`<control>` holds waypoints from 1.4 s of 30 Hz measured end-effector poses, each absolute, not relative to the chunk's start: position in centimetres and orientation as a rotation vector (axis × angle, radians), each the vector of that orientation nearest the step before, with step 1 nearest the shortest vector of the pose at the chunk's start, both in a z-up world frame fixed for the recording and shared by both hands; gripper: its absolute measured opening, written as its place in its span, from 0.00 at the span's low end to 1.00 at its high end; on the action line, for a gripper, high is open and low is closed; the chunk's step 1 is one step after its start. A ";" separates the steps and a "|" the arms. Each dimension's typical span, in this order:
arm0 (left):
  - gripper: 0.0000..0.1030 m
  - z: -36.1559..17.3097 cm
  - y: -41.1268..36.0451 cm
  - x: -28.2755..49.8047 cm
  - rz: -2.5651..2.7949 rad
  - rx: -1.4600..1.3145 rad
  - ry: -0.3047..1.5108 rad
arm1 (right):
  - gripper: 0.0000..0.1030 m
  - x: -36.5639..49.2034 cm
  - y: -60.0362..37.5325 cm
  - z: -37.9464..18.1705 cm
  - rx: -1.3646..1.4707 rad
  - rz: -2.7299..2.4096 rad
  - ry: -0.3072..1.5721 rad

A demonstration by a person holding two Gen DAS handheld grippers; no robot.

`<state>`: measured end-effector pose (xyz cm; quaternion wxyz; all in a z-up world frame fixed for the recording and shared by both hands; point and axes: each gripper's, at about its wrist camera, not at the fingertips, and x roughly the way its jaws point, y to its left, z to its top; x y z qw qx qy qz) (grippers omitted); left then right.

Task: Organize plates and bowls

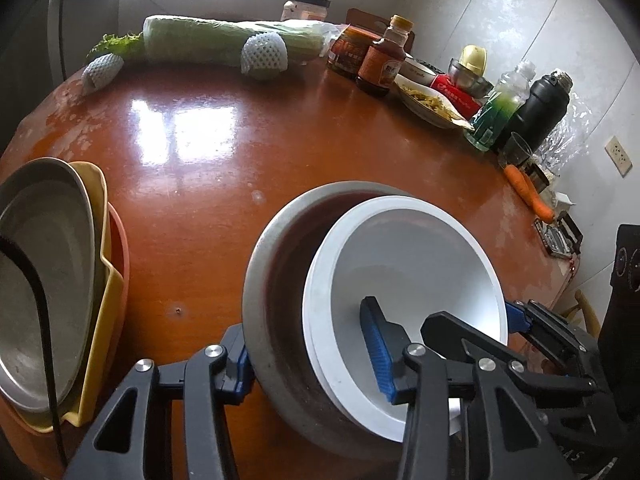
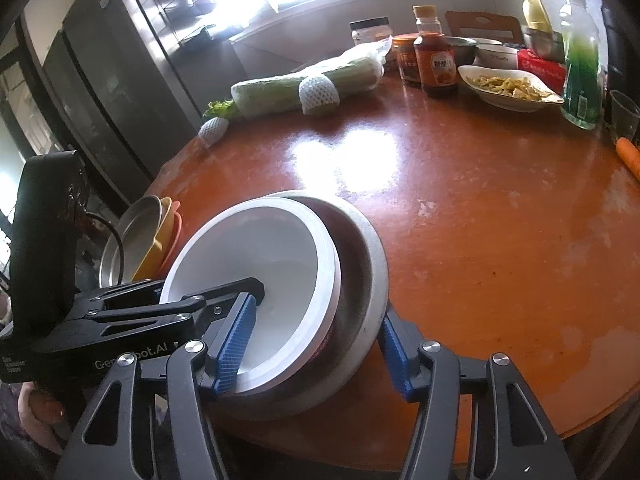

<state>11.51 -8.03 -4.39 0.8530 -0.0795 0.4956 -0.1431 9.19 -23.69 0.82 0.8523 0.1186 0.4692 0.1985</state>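
Observation:
A white bowl [image 1: 400,264] sits tilted inside a larger metal bowl [image 1: 272,264] on the brown round table [image 1: 192,184], near its front edge. My left gripper [image 1: 302,316] straddles both near walls, one pad outside the metal bowl and one inside the white bowl, pressed on them. From the other side my right gripper [image 2: 318,312] clamps the same pair [image 2: 280,248], its left pad in the white bowl and its right pad on the metal wall [image 2: 372,272]. Each gripper also shows in the other's view: right gripper [image 1: 474,314], left gripper [image 2: 208,286].
A metal plate [image 1: 48,260], a yellow dish [image 1: 102,280] and an orange plate stand stacked at the table's left edge. Along the far side lie a wrapped cabbage [image 1: 224,40], sauce bottles [image 1: 382,60], a dish of food [image 1: 428,100], a green bottle, a black flask [image 1: 540,108] and a carrot [image 1: 528,192].

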 end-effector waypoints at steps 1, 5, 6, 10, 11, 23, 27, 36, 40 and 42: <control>0.45 -4.4 -8.0 11.5 -0.301 -0.167 1.042 | 0.59 9.2 -23.7 0.8 0.250 0.417 0.987; 0.45 -4.0 -8.0 11.3 -0.302 -0.172 1.036 | 0.58 9.2 -23.7 0.9 0.248 0.414 0.987; 0.45 -3.9 -8.0 11.2 -0.303 -0.173 1.033 | 0.58 9.1 -23.7 1.0 0.249 0.415 0.986; 0.45 -3.4 -7.5 10.9 -0.303 -0.183 1.031 | 0.58 9.1 -23.5 1.4 0.248 0.419 0.981; 0.45 -3.2 -7.4 10.8 -0.302 -0.185 1.029 | 0.58 9.0 -23.4 1.6 0.245 0.420 0.980; 0.45 0.6 -4.6 8.7 -0.284 -0.206 0.943 | 0.58 7.9 -20.9 5.3 0.189 0.449 0.918; 0.45 1.6 -3.5 7.9 -0.272 -0.214 0.917 | 0.58 7.6 -19.8 6.6 0.161 0.463 0.895; 0.45 3.4 -1.6 6.5 -0.240 -0.234 0.866 | 0.58 6.9 -17.6 9.2 0.118 0.499 0.835; 0.45 4.1 -0.7 6.0 -0.224 -0.243 0.843 | 0.58 6.8 -16.8 9.9 0.100 0.515 0.816; 0.45 4.4 -0.2 5.8 -0.217 -0.249 0.834 | 0.58 6.8 -16.3 10.3 0.092 0.527 0.807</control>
